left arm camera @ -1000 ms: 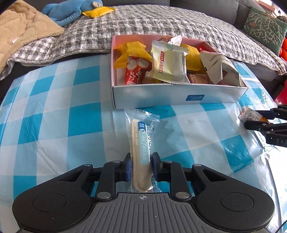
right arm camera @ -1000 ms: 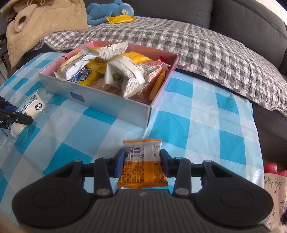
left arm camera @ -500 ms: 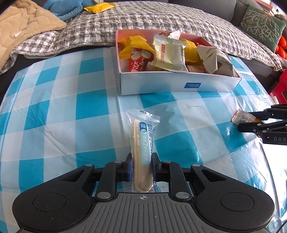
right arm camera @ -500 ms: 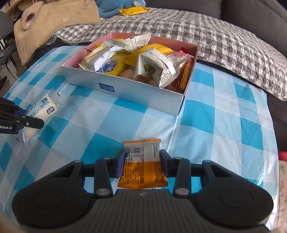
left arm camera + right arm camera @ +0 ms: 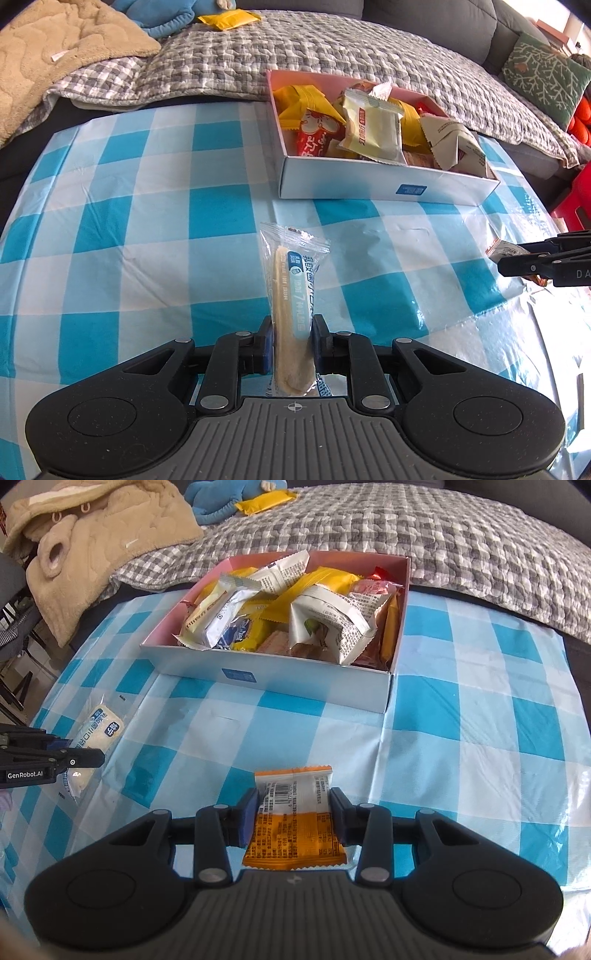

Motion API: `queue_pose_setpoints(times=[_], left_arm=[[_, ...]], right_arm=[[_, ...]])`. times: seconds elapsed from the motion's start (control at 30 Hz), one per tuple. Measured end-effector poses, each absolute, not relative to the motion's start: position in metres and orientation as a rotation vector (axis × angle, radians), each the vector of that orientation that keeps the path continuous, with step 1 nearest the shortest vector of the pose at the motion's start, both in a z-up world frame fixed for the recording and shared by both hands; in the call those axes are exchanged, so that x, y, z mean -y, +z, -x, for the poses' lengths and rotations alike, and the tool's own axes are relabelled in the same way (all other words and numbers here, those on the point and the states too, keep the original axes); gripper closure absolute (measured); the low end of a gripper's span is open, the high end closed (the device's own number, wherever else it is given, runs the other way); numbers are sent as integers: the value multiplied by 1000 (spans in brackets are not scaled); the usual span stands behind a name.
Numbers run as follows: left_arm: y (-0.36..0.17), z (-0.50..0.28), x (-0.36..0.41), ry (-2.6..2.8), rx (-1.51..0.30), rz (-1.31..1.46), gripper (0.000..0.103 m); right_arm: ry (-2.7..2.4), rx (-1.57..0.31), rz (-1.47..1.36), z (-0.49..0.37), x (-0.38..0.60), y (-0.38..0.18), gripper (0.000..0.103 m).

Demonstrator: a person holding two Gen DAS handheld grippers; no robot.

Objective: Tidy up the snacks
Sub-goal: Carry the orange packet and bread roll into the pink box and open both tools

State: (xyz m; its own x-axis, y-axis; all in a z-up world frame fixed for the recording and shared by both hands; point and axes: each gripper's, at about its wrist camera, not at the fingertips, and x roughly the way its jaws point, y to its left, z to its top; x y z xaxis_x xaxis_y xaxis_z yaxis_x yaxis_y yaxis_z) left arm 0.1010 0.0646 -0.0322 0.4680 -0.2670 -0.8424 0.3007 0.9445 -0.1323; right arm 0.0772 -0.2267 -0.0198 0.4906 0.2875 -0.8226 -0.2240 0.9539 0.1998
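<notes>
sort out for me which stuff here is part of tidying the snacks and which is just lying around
Part of the job:
- clear-wrapped bread stick, held in the left gripper
- orange snack packet, held in the right gripper
- snack box, already heaped with packets

Just lying about:
- beige fleece
- blue plush toy
- grey checked quilt
- green cushion

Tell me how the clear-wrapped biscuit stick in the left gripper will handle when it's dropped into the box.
The biscuit stick stands straight out of the left gripper without sagging, so it is probably stiff, and likely brittle. Its thin clear wrapper looks slick and may slide. The box is heaped, so it will probably rest on top.
</notes>
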Motion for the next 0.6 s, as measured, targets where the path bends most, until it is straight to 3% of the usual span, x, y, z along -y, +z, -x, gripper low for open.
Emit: queue_pose_setpoints(times=[0.6], left_arm=[[18, -133, -44, -398, -876, -44, 86]], right_arm=[[328, -875, -128, -105, 224, 29, 66]])
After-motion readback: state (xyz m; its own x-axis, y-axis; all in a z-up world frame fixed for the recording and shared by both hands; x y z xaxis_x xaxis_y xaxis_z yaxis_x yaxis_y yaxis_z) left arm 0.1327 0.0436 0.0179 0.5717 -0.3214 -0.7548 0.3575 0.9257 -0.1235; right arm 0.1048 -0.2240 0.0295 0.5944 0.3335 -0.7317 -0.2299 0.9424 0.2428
